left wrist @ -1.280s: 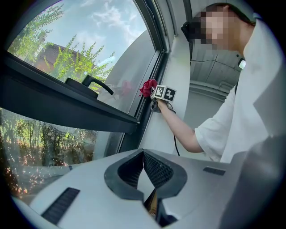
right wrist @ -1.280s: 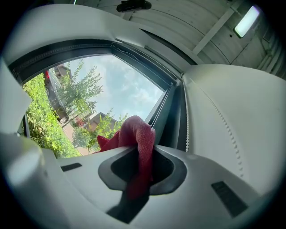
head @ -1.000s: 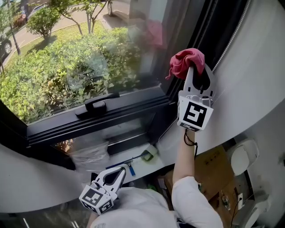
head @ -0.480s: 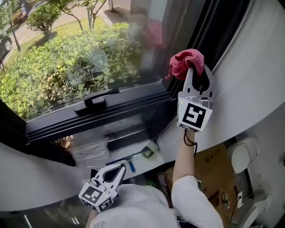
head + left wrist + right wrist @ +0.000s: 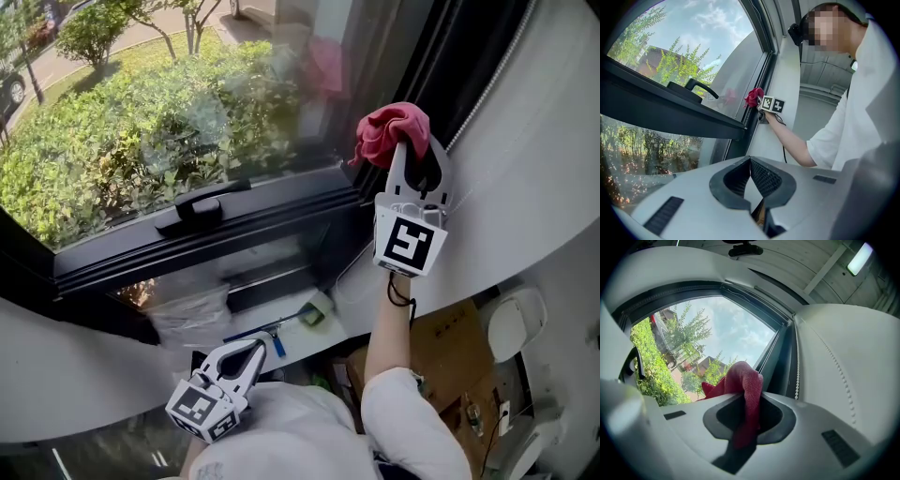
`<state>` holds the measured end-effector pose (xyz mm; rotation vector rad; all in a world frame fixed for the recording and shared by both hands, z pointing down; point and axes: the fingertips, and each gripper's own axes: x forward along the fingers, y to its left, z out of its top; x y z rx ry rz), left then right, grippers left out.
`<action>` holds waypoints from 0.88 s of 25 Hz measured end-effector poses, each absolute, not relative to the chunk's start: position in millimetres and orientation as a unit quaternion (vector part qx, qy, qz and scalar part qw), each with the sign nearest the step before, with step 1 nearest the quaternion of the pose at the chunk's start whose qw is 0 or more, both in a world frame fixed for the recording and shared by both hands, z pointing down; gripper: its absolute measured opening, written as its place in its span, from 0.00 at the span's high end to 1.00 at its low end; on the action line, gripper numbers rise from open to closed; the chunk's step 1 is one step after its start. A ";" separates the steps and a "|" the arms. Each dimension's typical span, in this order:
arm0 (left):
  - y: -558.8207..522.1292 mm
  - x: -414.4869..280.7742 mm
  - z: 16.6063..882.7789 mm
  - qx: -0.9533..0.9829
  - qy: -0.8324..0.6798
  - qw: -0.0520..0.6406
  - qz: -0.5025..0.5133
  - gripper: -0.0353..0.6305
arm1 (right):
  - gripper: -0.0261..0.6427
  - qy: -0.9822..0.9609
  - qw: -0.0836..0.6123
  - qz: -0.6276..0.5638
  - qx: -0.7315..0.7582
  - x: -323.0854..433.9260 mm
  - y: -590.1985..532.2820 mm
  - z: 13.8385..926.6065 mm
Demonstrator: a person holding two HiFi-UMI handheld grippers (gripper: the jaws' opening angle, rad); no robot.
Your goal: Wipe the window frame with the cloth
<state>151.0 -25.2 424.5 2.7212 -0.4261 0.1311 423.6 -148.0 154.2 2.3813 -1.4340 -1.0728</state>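
A red cloth [image 5: 392, 129] is bunched against the dark vertical window frame [image 5: 448, 66], at the right edge of the glass. My right gripper [image 5: 412, 150] is raised there and shut on the cloth. In the right gripper view the cloth [image 5: 743, 386] hangs down between the jaws, with the frame [image 5: 782, 357] just behind it. My left gripper [image 5: 251, 354] hangs low by the person's body, well below the sill, shut and holding nothing. The left gripper view shows its jaws touching at the tips [image 5: 751, 160] and the cloth [image 5: 753, 97] far off by the frame.
A black window handle [image 5: 201, 204] sits on the horizontal sash rail [image 5: 234, 239]. On the sill below lie a clear plastic bag [image 5: 190, 314] and a blue-handled tool [image 5: 281, 334]. A bead chain [image 5: 492, 80] runs along the curved white wall. A cardboard box [image 5: 452, 354] stands lower right.
The right gripper and cloth have stayed at the same spot on the frame. The left gripper has drifted slightly, staying low.
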 end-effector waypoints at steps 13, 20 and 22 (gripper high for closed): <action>-22.0 153.0 425.0 0.969 -0.150 0.190 0.050 0.93 | 0.86 -0.487 0.086 -0.348 0.796 424.7 -148.7 170.7; -20.6 153.5 425.3 0.969 -0.149 0.191 0.052 0.93 | 0.86 -0.491 0.093 -0.340 0.796 425.5 -148.8 182.1; -20.3 153.8 425.4 0.969 -0.148 0.191 0.051 0.93 | 0.86 -0.492 0.096 -0.338 0.797 425.8 -148.5 185.3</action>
